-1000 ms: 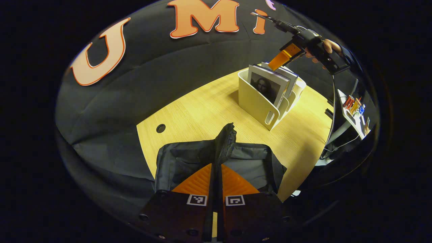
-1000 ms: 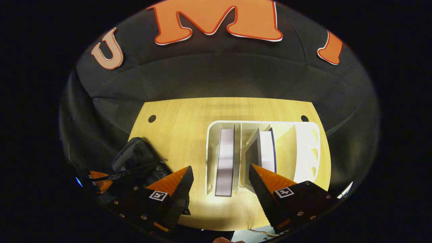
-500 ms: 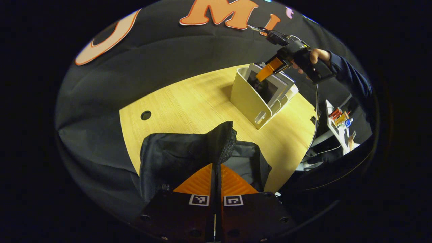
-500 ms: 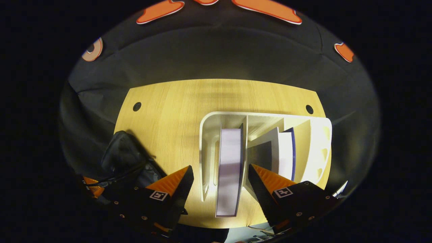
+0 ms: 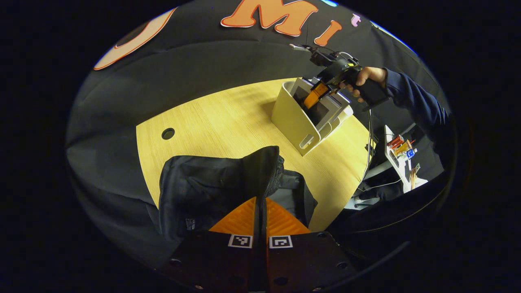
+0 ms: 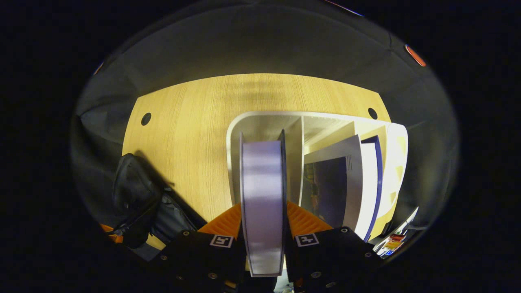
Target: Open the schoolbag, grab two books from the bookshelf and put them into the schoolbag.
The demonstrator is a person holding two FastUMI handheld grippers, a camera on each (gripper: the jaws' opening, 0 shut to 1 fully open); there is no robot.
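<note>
Wooden table (image 6: 195, 118), clamped pale book (image 6: 262, 195).

Bare table (image 5: 228, 118) lies open at centre frame between the schoolbag (image 5: 211, 187) below and the bookshelf (image 5: 299, 122) upper right. In the right gripper view, shelf dividers (image 6: 294, 154) and a leaning book (image 6: 346, 179) crowd the grasped book (image 6: 262, 195).

In the left gripper view we find the schoolbag (image 5: 211, 191) at six o'clock on the table (image 5: 228, 118). The bookshelf (image 5: 301, 118) stands at one o'clock, books (image 5: 321, 110) upright in it.
</note>
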